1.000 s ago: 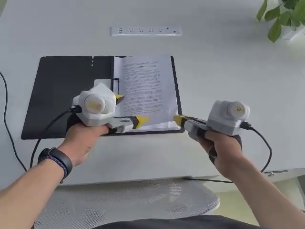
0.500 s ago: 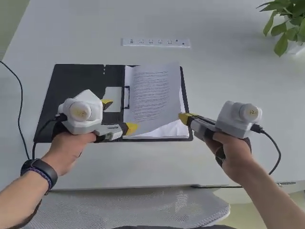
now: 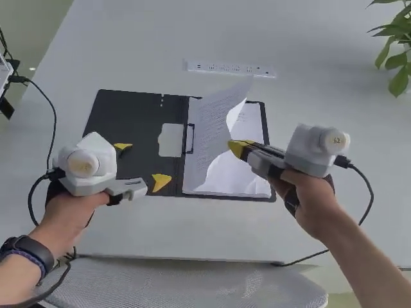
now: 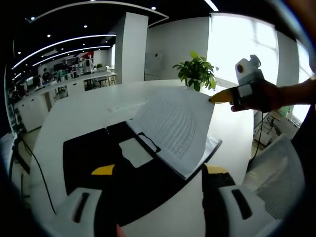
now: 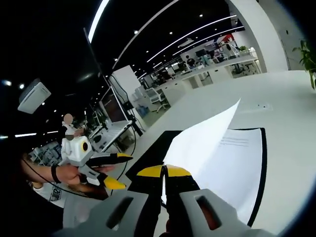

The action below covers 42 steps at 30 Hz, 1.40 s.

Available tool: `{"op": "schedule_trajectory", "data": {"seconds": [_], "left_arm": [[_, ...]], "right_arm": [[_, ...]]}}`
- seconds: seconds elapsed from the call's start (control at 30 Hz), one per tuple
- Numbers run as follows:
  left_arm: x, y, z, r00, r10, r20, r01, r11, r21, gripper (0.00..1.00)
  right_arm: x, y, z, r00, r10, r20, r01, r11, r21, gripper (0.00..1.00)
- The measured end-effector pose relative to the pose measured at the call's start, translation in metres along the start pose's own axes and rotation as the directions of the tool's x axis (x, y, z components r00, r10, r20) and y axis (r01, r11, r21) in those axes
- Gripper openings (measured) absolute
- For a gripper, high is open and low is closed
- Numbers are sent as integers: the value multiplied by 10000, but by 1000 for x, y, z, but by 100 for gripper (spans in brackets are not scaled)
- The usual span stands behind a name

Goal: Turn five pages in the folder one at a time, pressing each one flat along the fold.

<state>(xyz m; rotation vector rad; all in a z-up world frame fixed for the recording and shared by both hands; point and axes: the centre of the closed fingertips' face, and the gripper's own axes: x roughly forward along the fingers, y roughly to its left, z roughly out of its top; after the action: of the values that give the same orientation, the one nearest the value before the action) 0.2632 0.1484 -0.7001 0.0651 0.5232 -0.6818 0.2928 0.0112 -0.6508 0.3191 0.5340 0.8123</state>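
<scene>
**One page up, held by a thin pinch**

The black folder (image 3: pixel 128 128) lies open on the white table (image 3: pixel 192 38). One printed page (image 3: pixel 215 125) stands raised from the right-hand stack, curling toward the clip (image 3: pixel 189 138) at the fold. The right gripper (image 3: pixel 236 147) has its yellow tips pressed together on the page's lower free edge. The left gripper (image 3: pixel 141 164) hovers over the folder's left cover with its jaws spread, apart from the paper.

The pinch looks shallow, so the sheet could slip out and flop back. A hard pull across could crease or tear it at the clip. With no press along the fold, it may spring up again.

Beyond the folder sit a power strip (image 3: pixel 230 67), a plant (image 3: pixel 395 38) and a trailing cable (image 3: pixel 45 109). The gripper views show a bright open-plan office.
</scene>
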Motion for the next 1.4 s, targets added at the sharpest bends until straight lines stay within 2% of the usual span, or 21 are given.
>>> {"op": "schedule_trajectory", "data": {"seconds": [0.17,0.2,0.3,0.5,0.63,1.03,1.2,1.4], "left_arm": [[-14,9,-7,9997,224,60,-223,9996,-173,69],[-19,12,-9,9995,306,72,-304,9993,-232,69],[-25,17,-13,9991,414,94,-411,9986,-346,70],[-36,26,-20,9980,624,109,-617,9965,-562,70],[-44,32,-25,9966,814,138,-801,9939,-752,70],[-60,41,-42,9937,1124,42,-1111,9863,-1217,71],[-64,46,-48,9925,1222,34,-1205,9825,-1419,71],[-66,50,-48,9918,1277,59,-1251,9790,-1608,71]], "right_arm": [[23,24,3,9981,578,-212,-585,9977,-329,0],[32,33,3,9965,768,-320,-782,9960,-426,0],[46,44,1,9938,993,-496,-1019,9934,-527,0],[74,66,-7,9850,1502,-848,-1556,9859,-611,0],[94,78,-16,9750,1847,-1233,-1937,9789,-655,0],[141,90,-46,9482,2316,-2174,-2438,9693,-310,0],[159,94,-60,9334,2484,-2589,-2611,9652,-153,0],[178,94,-77,9174,2581,-3028,-2677,9634,102,0]]}}
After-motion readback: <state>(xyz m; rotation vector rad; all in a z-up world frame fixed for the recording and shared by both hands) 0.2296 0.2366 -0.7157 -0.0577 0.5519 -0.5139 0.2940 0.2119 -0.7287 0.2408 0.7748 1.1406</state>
